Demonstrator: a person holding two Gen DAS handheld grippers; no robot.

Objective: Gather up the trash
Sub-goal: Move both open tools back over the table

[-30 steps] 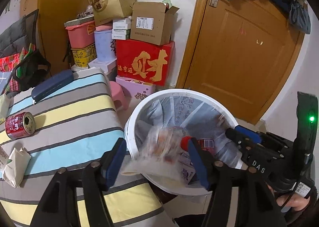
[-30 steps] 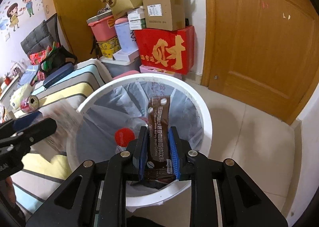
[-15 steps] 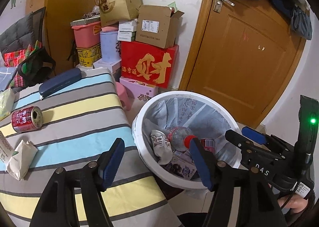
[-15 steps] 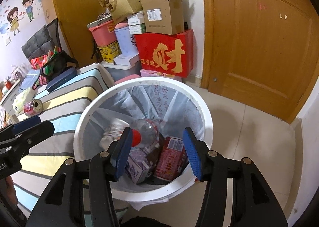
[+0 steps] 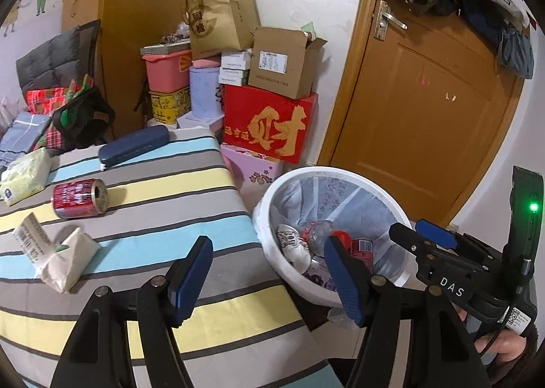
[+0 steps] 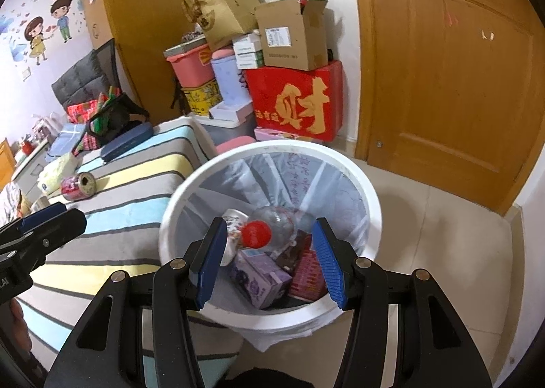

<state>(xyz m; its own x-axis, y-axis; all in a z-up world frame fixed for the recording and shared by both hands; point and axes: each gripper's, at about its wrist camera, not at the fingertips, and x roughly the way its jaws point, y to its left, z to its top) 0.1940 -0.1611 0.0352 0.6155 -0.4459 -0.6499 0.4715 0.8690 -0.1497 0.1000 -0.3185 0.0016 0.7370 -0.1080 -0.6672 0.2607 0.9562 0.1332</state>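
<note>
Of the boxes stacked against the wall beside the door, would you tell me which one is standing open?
The plain brown cardboard box atop the red box with gold characters: its top flaps are raised, whereas the other boxes in the stack look closed.

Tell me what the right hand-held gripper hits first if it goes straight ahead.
Probably the plastic bottle on top of the trash in the white bin; the right hand-held gripper is open and empty. Depth is uncertain.
</note>
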